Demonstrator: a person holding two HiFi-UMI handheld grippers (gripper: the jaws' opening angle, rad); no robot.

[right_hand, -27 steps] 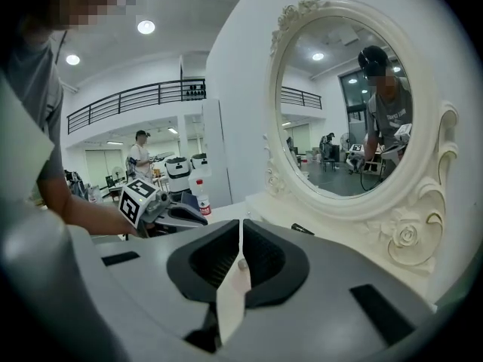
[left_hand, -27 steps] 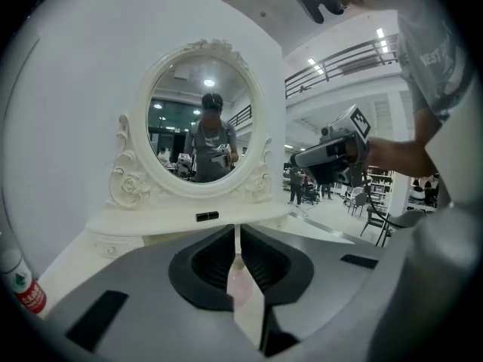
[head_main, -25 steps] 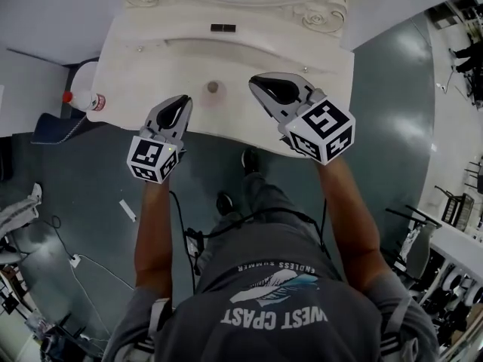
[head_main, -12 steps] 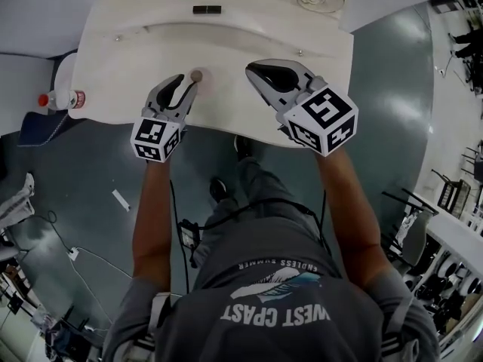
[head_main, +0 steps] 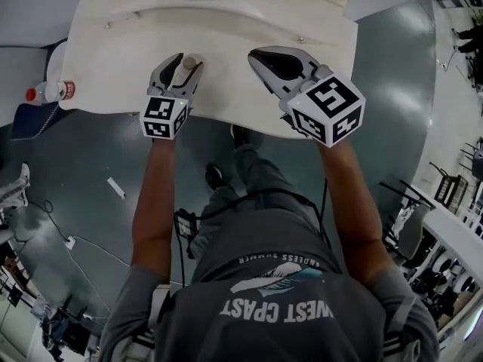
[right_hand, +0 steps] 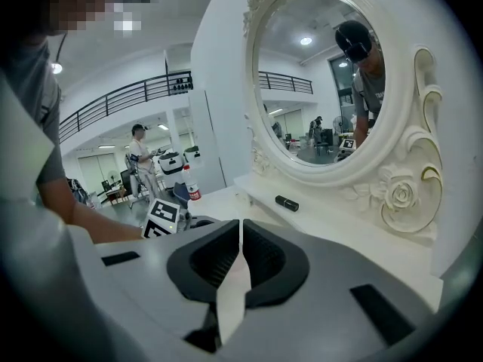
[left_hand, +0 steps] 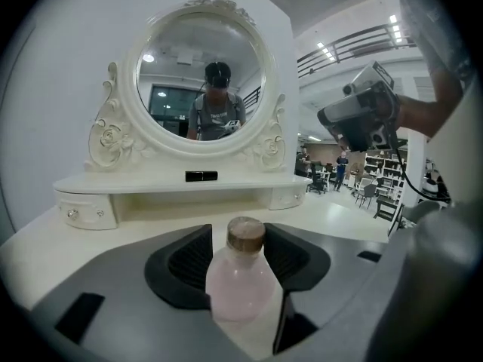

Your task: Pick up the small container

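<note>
Left gripper (left_hand: 238, 241): jaws have just been opening and now stand wide. The small container (left_hand: 240, 277), pink with a cork top, stands upright between them; the pads look clear of it. It rests on the white tabletop (head_main: 113, 51), near the front edge. Right gripper (right_hand: 240, 241): jaws closed, empty, hovering alongside. Status: approach done. Closing on the container and lifting remain.

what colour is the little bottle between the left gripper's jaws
Pale pink bottle with a brown cap; it shows best in the left gripper view.
</note>
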